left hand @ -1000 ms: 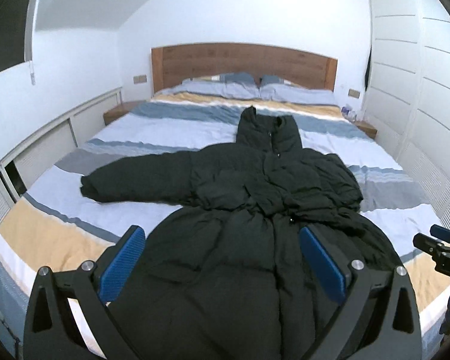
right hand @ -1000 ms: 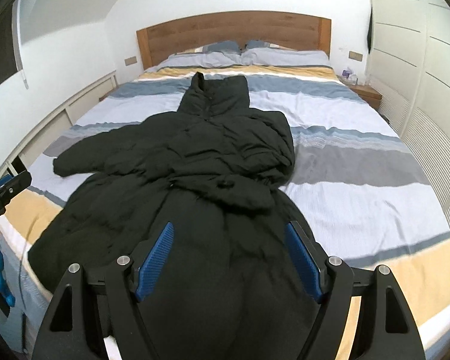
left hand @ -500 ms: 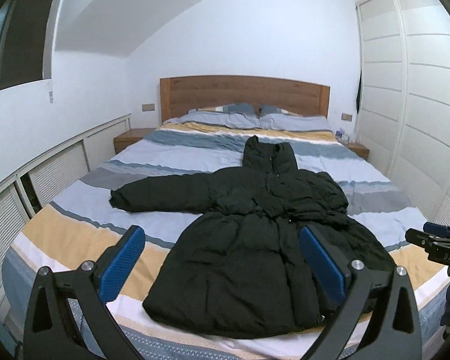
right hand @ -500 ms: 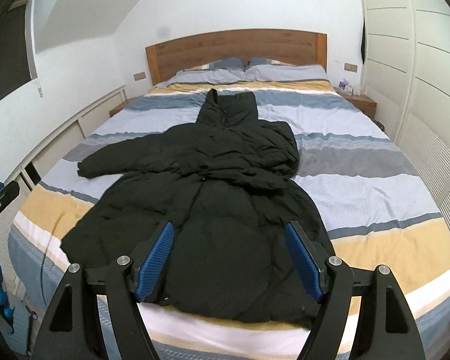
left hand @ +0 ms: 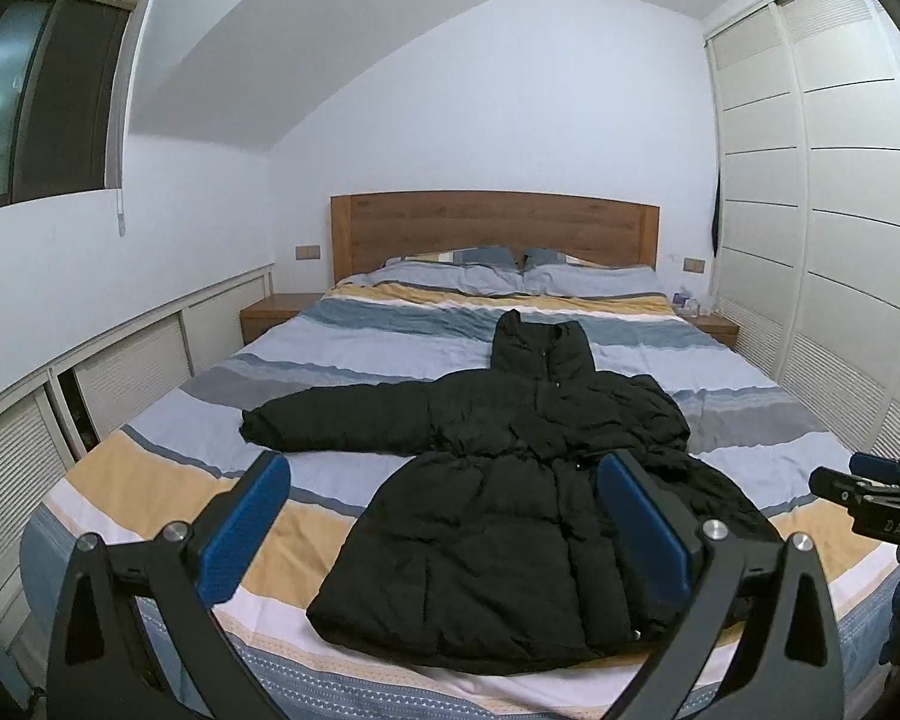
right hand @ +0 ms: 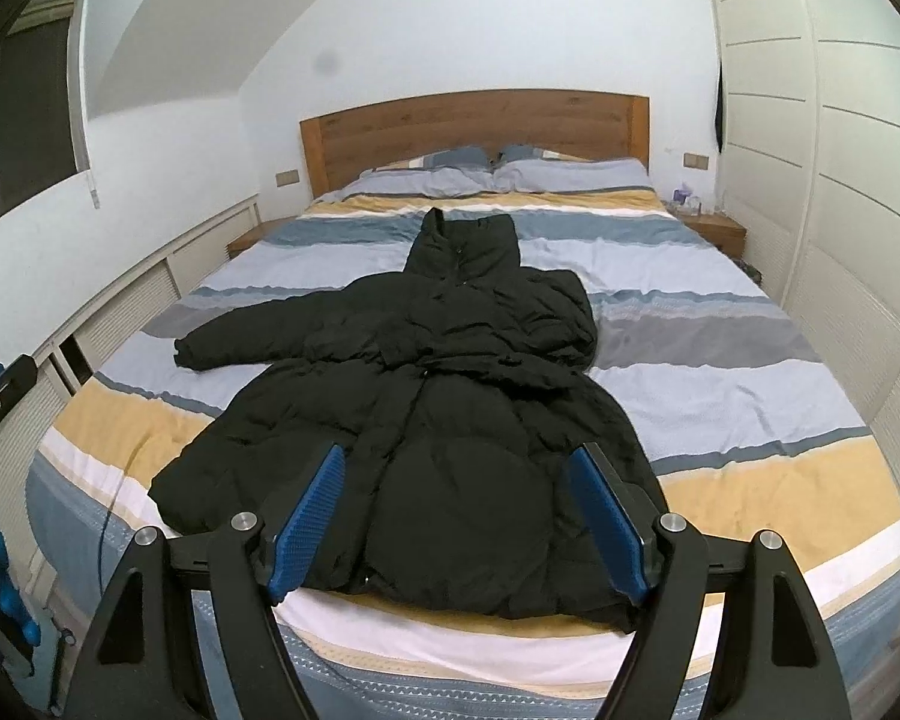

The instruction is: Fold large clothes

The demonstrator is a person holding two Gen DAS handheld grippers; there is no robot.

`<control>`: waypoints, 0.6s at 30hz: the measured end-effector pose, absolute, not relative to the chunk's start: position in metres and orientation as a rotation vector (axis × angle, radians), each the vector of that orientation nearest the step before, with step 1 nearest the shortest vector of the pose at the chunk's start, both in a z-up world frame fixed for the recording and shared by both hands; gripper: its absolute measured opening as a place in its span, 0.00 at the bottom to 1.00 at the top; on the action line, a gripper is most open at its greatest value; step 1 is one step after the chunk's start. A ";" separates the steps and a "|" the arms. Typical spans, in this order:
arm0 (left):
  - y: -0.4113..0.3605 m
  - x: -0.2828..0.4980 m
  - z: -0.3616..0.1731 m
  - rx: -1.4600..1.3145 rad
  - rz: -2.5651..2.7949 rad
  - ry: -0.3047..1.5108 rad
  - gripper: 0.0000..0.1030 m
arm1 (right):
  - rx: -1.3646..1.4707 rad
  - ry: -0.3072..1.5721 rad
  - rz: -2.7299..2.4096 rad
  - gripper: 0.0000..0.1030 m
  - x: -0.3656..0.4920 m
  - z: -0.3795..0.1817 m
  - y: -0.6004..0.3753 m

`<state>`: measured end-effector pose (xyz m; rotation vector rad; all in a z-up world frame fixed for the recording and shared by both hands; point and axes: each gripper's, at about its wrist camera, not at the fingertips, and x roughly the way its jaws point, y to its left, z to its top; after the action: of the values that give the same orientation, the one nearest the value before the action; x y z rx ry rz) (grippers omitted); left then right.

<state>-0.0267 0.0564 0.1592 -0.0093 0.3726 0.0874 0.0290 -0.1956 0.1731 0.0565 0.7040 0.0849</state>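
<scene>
A large black hooded puffer coat (left hand: 510, 510) lies flat on the striped bed (left hand: 150, 480), hood toward the headboard and hem at the foot edge. Its left sleeve stretches out to the left; its right sleeve lies folded across the chest. The coat also shows in the right wrist view (right hand: 438, 420). My left gripper (left hand: 444, 528) is open and empty, held back from the bed's foot. My right gripper (right hand: 459, 516) is open and empty, also short of the hem. The right gripper's tip shows at the right edge of the left wrist view (left hand: 870, 492).
A wooden headboard (left hand: 492, 228) and two pillows are at the far end. Nightstands (left hand: 270, 312) flank the bed. White wardrobe doors (left hand: 840, 210) line the right wall, low cabinets (left hand: 90, 384) the left. A small window is high on the left.
Both grippers have pulled back and up from the coat, away from the bed. The whole coat and the bed's foot edge are now in view. Both stay open.
</scene>
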 end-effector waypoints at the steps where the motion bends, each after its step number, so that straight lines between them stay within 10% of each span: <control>1: 0.055 -0.027 0.159 -0.005 0.090 0.374 1.00 | 0.052 0.699 0.080 0.75 0.028 0.173 -0.195; 18: 0.078 -0.006 0.132 -0.009 0.125 0.464 1.00 | 0.108 0.735 0.030 0.77 0.041 0.148 -0.207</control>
<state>-0.0064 0.0780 0.1323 -0.0095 0.4635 0.1252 0.0413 -0.2072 0.1475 0.1077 0.7351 0.0300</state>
